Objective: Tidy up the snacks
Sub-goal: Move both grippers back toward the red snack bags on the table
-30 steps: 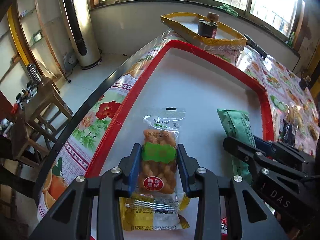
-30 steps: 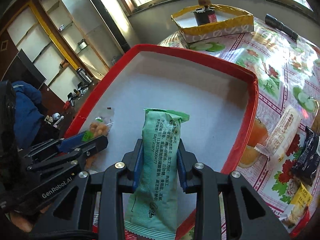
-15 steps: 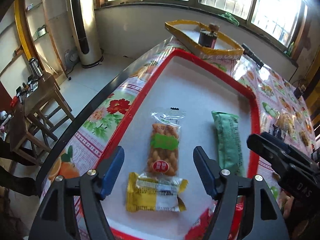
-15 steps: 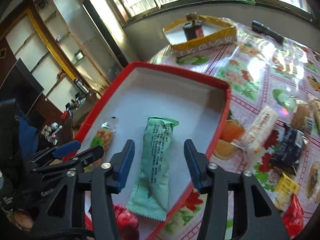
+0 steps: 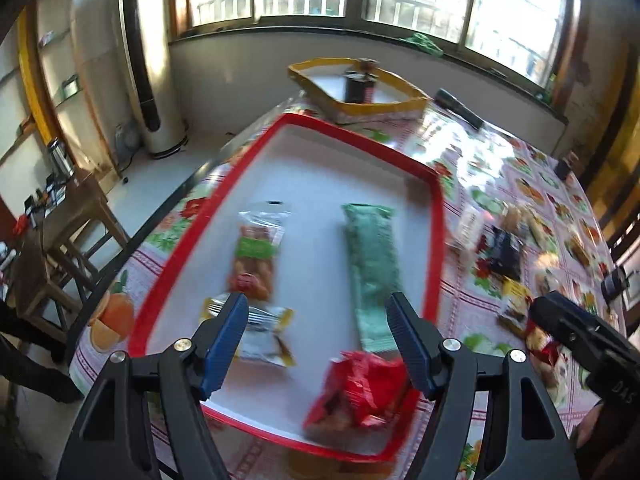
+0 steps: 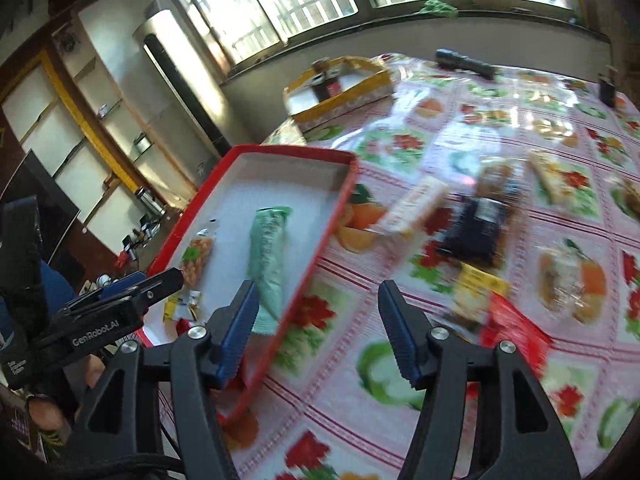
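Note:
A red-rimmed tray (image 5: 434,216) holds a clear pack of fried twists (image 5: 256,256), a long green packet (image 5: 372,268), a yellow packet (image 5: 260,332) and a red packet (image 5: 360,392). My left gripper (image 5: 316,344) is open and empty above the tray's near end. My right gripper (image 6: 316,328) is open and empty above the tablecloth, just right of the tray (image 6: 340,196). The green packet (image 6: 268,256) and the twists (image 6: 196,256) also show in the right wrist view. Loose snacks lie on the cloth: a black packet (image 6: 476,228), a cream bar (image 6: 416,204), a yellow packet (image 6: 476,288).
A yellow box (image 5: 360,92) with a dark jar (image 5: 360,84) stands at the table's far end, with a black torch (image 6: 464,62) near it. Wooden stools (image 5: 60,232) stand left of the table. The table edge runs along the tray's left side.
Both grippers opened, let go of the twists and the green packet, and pulled back and up. The right gripper swung right, over the loose snacks on the cloth.

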